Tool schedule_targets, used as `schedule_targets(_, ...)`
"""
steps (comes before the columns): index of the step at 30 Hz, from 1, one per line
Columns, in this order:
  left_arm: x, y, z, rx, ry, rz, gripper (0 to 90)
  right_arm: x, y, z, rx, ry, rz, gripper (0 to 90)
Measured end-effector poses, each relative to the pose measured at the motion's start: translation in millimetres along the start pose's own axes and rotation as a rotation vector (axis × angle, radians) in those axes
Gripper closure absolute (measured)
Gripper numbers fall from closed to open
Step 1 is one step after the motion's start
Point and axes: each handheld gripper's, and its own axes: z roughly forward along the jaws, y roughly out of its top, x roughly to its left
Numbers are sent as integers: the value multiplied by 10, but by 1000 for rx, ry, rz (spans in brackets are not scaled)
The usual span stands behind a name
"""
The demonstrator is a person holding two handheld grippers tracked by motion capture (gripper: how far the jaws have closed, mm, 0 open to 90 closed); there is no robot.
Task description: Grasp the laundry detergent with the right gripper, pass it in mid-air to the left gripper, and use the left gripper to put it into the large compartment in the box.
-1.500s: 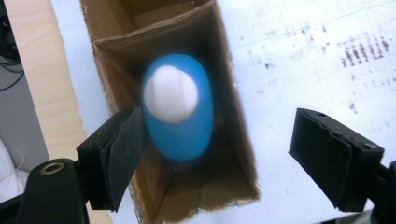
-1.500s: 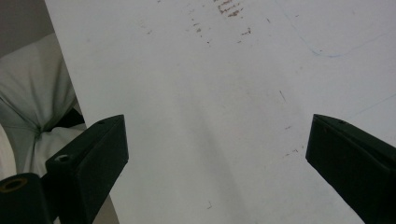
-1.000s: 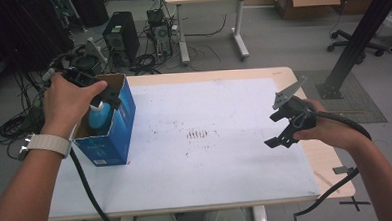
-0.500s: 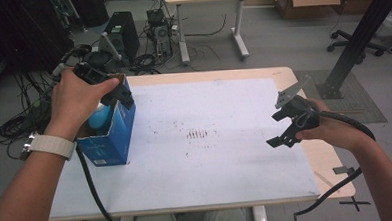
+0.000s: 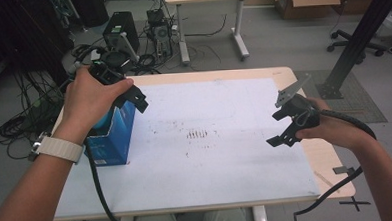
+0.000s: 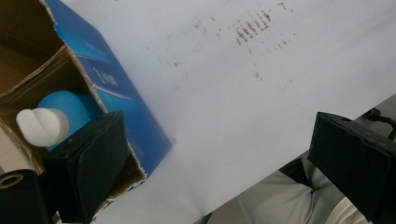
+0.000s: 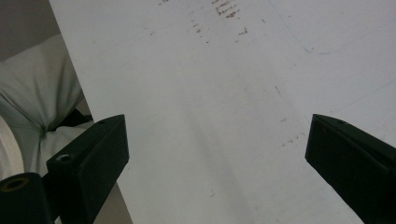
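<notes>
The left gripper has its fingers spread wide with nothing between them, one of them hanging just over the near lip of the blue box. Against the high view of a second back, this gripper has lifted up and away from the box mouth, where it sat low over the opening, so it looks as if the blue bottle has been let go inside and the placing step is likely finished. The bottle stands in the box with its white cap up, at the left side of the tabletop. The right gripper is likewise wide open and empty, held above the right part of the tabletop, about where it was before. Count: one box, one bottle, two grippers, both free.
</notes>
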Motion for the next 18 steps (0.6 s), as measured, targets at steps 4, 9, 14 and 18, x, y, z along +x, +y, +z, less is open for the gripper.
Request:
schedule_targets(4,-64,29,28,10,-17,31,54,-4,14,-4,1,3,4,59)
schedule_targets(9,-133,74,60,16,-32,58,50,-18,24,4,2,3,7,58)
schedule_targets(14,-207,117,106,22,-36,85,48,-39,23,17,6,4,12,58)
schedule_targets(18,-284,158,164,39,-47,112,48,-54,32,29,6,5,16,56)
